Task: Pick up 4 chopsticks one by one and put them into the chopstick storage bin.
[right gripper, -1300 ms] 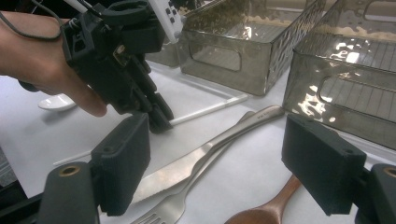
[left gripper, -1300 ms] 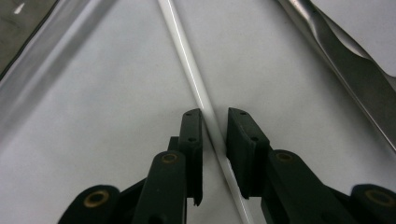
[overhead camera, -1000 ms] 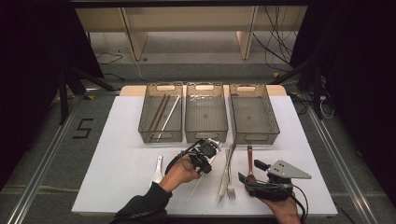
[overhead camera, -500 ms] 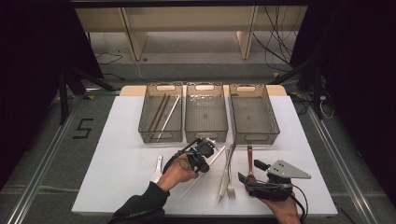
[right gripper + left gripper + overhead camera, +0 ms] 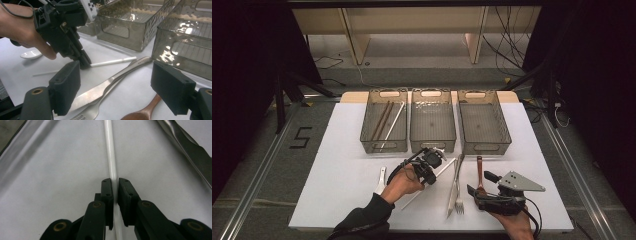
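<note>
White chopstick (image 5: 432, 182) lies on the white table (image 5: 337, 180) in the high view, just in front of the middle bin (image 5: 432, 120); your left gripper (image 5: 435, 165) has just closed on it. Lift level, then carry it to the left bin (image 5: 384, 120) with the other chopsticks (image 5: 384, 120). Left gripper view: chopstick (image 5: 110, 157) sits dead centre between the jaws, pads clamped on it, knife (image 5: 190, 147) beside. Right gripper view: your right gripper (image 5: 120, 90) jaws stand wide apart, holding nothing, over the knife (image 5: 105, 90), fork (image 5: 100, 105) and wooden spoon (image 5: 142, 112); keep it parked.
</note>
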{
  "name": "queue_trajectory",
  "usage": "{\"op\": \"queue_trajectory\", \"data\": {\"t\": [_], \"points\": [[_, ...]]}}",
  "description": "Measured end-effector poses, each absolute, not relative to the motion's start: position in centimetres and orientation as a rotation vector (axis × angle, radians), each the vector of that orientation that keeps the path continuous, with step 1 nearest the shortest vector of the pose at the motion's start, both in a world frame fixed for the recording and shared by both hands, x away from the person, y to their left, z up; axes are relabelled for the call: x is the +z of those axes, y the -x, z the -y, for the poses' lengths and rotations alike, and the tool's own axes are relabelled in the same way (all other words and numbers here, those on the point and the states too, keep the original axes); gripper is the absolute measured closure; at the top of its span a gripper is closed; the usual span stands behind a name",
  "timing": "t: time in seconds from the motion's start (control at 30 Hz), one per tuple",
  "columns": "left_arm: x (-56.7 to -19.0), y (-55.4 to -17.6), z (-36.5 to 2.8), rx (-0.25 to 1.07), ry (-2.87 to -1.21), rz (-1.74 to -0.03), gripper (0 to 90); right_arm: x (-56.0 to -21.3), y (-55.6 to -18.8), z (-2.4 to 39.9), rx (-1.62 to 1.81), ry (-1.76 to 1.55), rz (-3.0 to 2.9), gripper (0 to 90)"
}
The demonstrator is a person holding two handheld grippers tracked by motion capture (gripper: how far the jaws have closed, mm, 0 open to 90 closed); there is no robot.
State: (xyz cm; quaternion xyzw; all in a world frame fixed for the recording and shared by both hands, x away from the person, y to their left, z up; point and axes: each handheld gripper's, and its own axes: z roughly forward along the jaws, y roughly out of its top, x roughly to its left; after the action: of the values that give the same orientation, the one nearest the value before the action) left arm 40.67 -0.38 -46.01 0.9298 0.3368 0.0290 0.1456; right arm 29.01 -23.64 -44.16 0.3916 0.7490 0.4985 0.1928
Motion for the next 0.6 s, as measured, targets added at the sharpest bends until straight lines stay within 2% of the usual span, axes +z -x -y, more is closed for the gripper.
{"op": "queue_trajectory", "data": {"t": [0.6], "points": [[-46.01, -40.83, -0.13, 0.078, -2.647, -0.972, 84.2, -44.2, -29.06, 23.59, 1.401, -1.101, -2.106, 24.5]]}}
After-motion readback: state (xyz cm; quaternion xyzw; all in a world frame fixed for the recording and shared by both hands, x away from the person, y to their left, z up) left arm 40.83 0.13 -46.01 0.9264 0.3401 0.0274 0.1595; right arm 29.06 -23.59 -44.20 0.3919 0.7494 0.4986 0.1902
